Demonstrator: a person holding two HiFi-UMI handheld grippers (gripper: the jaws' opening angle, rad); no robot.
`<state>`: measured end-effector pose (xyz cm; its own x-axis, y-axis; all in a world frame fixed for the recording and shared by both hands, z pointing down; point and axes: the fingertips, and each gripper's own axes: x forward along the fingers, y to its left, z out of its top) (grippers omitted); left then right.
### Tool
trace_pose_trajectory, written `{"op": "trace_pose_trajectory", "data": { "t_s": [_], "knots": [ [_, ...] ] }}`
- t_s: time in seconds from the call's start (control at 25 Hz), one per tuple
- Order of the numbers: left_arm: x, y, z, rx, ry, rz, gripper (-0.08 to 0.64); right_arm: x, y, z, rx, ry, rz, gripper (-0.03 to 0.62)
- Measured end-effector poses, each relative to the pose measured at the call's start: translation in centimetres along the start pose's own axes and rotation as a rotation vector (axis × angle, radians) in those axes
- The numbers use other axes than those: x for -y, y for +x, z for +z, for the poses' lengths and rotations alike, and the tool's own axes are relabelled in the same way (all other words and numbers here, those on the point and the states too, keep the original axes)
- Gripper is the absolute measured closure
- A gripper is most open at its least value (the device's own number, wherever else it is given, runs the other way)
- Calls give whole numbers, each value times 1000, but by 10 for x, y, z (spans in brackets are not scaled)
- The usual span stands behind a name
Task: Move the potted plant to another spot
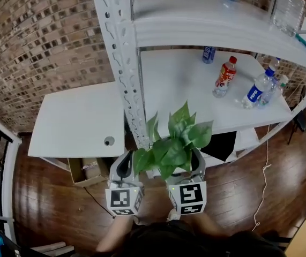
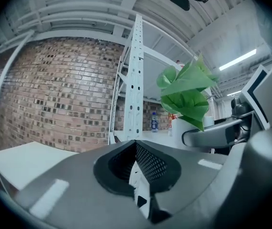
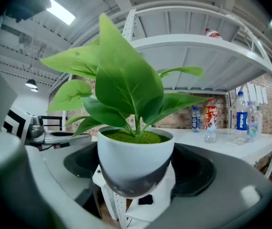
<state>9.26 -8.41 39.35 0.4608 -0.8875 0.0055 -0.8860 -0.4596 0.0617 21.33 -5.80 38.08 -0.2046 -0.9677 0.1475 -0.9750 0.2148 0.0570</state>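
Note:
A potted plant point(image 1: 175, 143) with broad green leaves in a round white pot point(image 3: 133, 159) hangs in front of the shelf rack, above the wood floor. My right gripper point(image 1: 187, 162) is shut on the pot, its jaws standing wide on either side of the pot's lower half point(image 3: 135, 175). In the head view the leaves hide the pot. My left gripper point(image 1: 125, 167) is just left of the plant, apart from it, with its jaws together point(image 2: 138, 175) and nothing between them. From the left gripper view the plant's leaves point(image 2: 186, 92) show to the right.
A white shelf rack's perforated upright point(image 1: 121, 63) stands just ahead. Several bottles point(image 1: 224, 78) stand on its lower shelf point(image 1: 179, 84) at the right. A white desk point(image 1: 72, 122) adjoins on the left, with a cardboard box point(image 1: 86, 170) under it. A brick wall point(image 1: 40, 42) lies behind.

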Motion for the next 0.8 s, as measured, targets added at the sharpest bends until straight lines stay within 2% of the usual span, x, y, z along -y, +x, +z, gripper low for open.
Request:
{"op": "trace_pose_trajectory", "data": {
  "t_s": [0.16,0.36,0.48,0.56,0.64,0.8],
  "knots": [
    [-32,-10,-2,-3,-5,45,545,-39,6,-1,0,-7,58,129],
    [-79,-28,2,13,26,76,545,-97,19,4,9,-7,140,129],
    [-119,-36,-6,-1,21,101,545,-138,41,3,10,-9,182,129],
    [-144,-43,3,26,20,96,545,-165,60,2,9,-9,211,129],
    [-166,-49,14,61,27,86,545,-187,80,1,6,-12,220,129],
    [-219,-54,15,56,29,114,545,-216,127,2,11,-26,206,129]
  ]
}}
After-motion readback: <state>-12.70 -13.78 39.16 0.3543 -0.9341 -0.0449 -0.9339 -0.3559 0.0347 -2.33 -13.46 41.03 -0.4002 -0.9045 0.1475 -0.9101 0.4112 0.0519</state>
